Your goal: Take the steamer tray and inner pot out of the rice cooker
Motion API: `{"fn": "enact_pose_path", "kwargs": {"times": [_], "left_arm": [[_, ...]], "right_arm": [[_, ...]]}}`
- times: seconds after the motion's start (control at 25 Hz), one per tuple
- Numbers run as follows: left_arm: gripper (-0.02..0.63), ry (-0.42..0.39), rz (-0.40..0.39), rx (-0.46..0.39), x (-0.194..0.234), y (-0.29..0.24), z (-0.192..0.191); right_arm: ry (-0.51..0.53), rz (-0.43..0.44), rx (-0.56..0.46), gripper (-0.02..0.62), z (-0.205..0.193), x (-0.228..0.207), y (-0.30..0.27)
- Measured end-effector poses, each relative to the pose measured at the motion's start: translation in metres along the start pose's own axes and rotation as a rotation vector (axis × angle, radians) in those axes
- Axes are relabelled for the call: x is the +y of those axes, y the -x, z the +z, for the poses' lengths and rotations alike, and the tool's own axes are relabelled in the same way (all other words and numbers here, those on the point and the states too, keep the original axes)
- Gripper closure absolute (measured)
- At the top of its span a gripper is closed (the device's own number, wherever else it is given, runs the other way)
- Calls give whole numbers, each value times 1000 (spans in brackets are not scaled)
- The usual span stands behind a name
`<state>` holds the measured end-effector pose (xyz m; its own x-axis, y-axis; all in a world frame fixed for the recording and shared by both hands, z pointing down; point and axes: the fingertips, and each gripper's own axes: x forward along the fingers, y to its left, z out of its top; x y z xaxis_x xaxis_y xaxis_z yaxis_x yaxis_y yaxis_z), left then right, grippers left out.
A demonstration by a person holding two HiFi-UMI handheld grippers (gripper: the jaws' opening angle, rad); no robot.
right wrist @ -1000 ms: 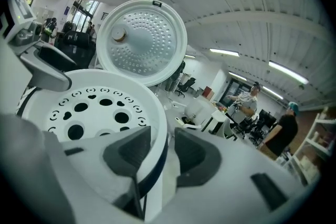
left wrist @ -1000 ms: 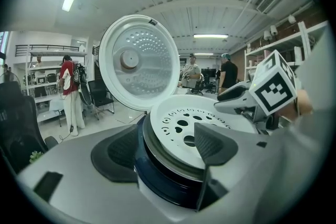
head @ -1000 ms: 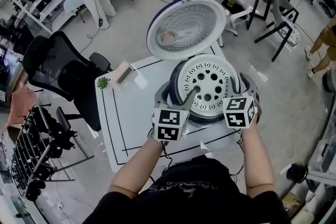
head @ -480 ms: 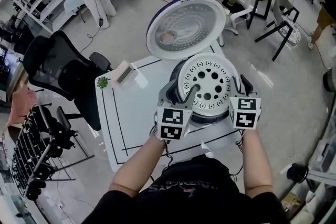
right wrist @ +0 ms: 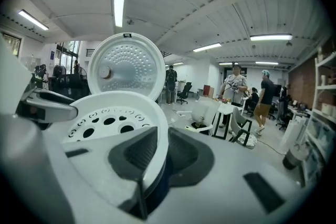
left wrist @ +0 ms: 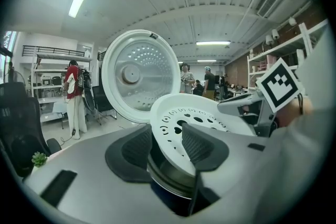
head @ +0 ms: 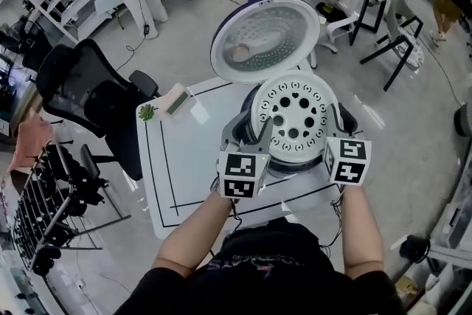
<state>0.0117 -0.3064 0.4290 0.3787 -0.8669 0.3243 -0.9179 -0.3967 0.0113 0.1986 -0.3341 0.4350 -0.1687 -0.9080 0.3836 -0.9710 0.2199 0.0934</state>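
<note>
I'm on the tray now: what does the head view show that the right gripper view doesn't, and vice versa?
Head view only: the white table, a small plant at its far left corner, and the right tool from above. Right gripper view only: that tool's pads pressed on both sides of the rim of the steamer tray. Both: the tray, the cooker's open lid, and the left tool at the tray's opposite side. Both tools' jaws have just been closing, with the rim between them.
</note>
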Motion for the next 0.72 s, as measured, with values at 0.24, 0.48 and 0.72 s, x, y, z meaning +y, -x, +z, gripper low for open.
{"fn": "enact_pose_path", "kwargs": {"times": [0.24, 0.48, 0.72], "left_arm": [[423, 28, 48, -65, 15, 31, 22], [425, 60, 141, -135, 51, 89, 37], [431, 76, 261, -148, 98, 160, 27]], "right_arm": [[-13, 47, -85, 532, 35, 21, 19], [10, 131, -155, 532, 68, 77, 43], [57, 253, -188, 532, 87, 156, 56]]}}
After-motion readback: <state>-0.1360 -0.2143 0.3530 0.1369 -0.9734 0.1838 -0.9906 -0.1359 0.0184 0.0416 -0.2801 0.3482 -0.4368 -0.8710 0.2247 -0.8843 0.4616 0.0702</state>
